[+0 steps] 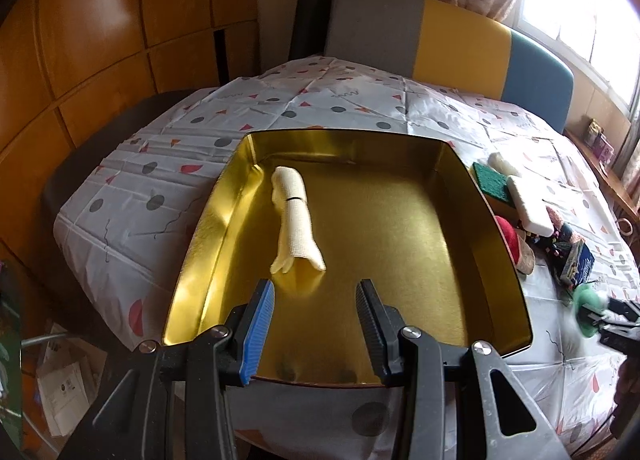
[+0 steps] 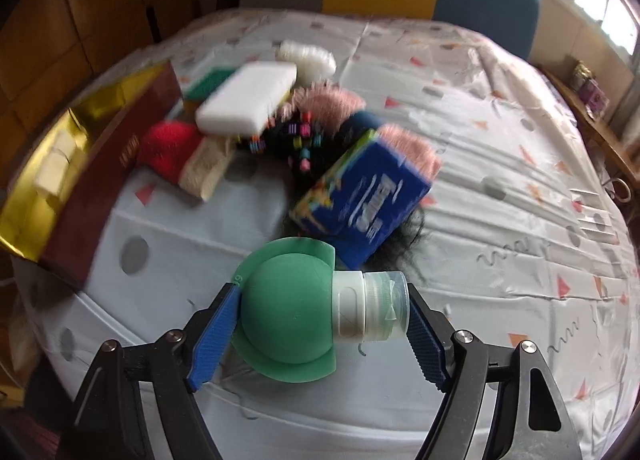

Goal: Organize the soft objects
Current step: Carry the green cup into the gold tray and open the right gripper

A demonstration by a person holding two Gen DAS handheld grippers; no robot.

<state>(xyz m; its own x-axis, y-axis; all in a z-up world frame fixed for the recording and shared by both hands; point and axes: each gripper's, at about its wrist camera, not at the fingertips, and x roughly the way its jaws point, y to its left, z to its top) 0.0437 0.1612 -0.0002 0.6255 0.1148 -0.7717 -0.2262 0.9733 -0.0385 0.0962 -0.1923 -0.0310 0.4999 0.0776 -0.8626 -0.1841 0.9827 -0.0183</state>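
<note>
A gold tin box (image 1: 472, 196) lies on the patterned tablecloth, with a rolled cream cloth (image 1: 294, 216) inside at its left. My left gripper (image 1: 316, 324) is open and empty above the box's near edge. My right gripper (image 2: 320, 324) is shut on a green squeeze bottle (image 2: 288, 312) with a white cap (image 2: 360, 308), held just above the table right of the box. It shows small in the left wrist view (image 1: 586, 312). A pile of soft things lies beyond: a white sponge (image 2: 248, 96), a red and cream cloth (image 2: 180, 152), a blue tissue pack (image 2: 364, 196).
A green scouring pad (image 2: 208, 84), a white brush-like piece (image 2: 308, 54), pink fuzzy items (image 2: 332, 104) and a dark beaded item (image 2: 288, 140) are in the pile. The box's dark red outer wall (image 2: 104, 176) stands left. A chair (image 1: 440, 36) stands behind the table.
</note>
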